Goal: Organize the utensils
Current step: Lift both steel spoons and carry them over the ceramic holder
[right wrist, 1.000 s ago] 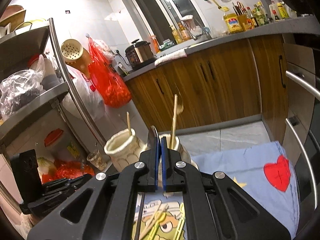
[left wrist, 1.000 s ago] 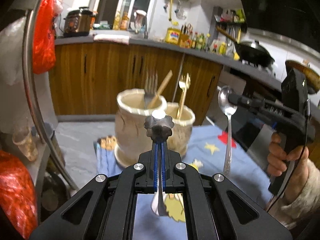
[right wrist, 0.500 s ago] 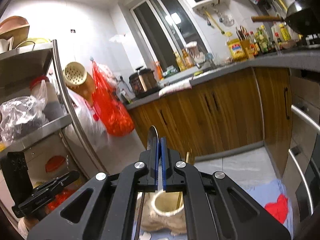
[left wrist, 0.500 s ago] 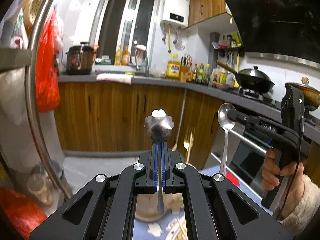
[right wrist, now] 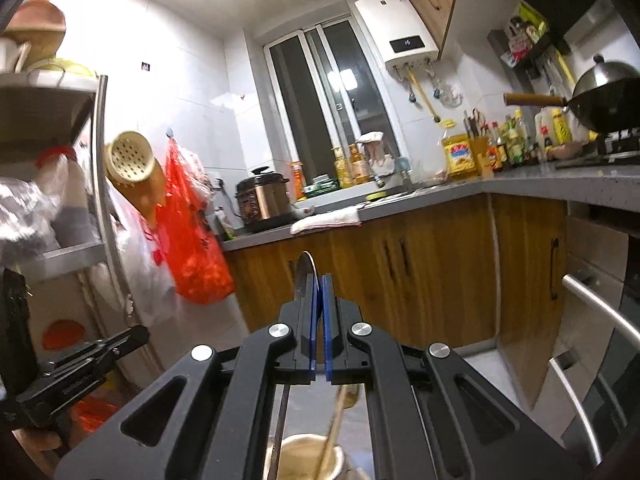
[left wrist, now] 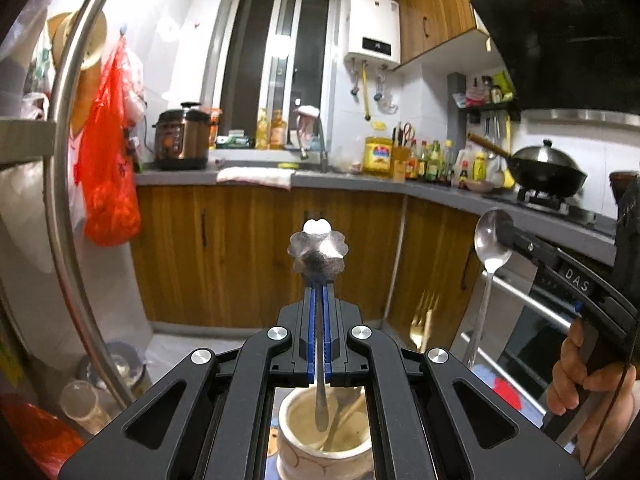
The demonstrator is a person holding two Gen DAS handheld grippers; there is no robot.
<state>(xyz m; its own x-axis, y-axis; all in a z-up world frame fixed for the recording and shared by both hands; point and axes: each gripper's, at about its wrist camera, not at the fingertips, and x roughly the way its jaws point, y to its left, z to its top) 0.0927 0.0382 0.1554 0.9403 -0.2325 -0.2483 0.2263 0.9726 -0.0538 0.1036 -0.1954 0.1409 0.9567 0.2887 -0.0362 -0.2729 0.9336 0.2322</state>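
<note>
Both grippers clamp spoons, the left gripper (left wrist: 319, 300) holding a flower spoon (left wrist: 318, 255) over the jar (left wrist: 320, 446) at 6 o'clock and the right gripper (right wrist: 319, 312) a plain spoon (left wrist: 491, 242), whose handle might catch the rim through misalignment.

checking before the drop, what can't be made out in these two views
- Left wrist: the ceramic holder is cut off by the bottom edge and flanked by the left gripper; its base is hidden.
- Left wrist: the flower-headed utensil; its lower tip blurs.
- Right wrist: the spoon shows edge-on; the right gripper hides its handle.
</note>
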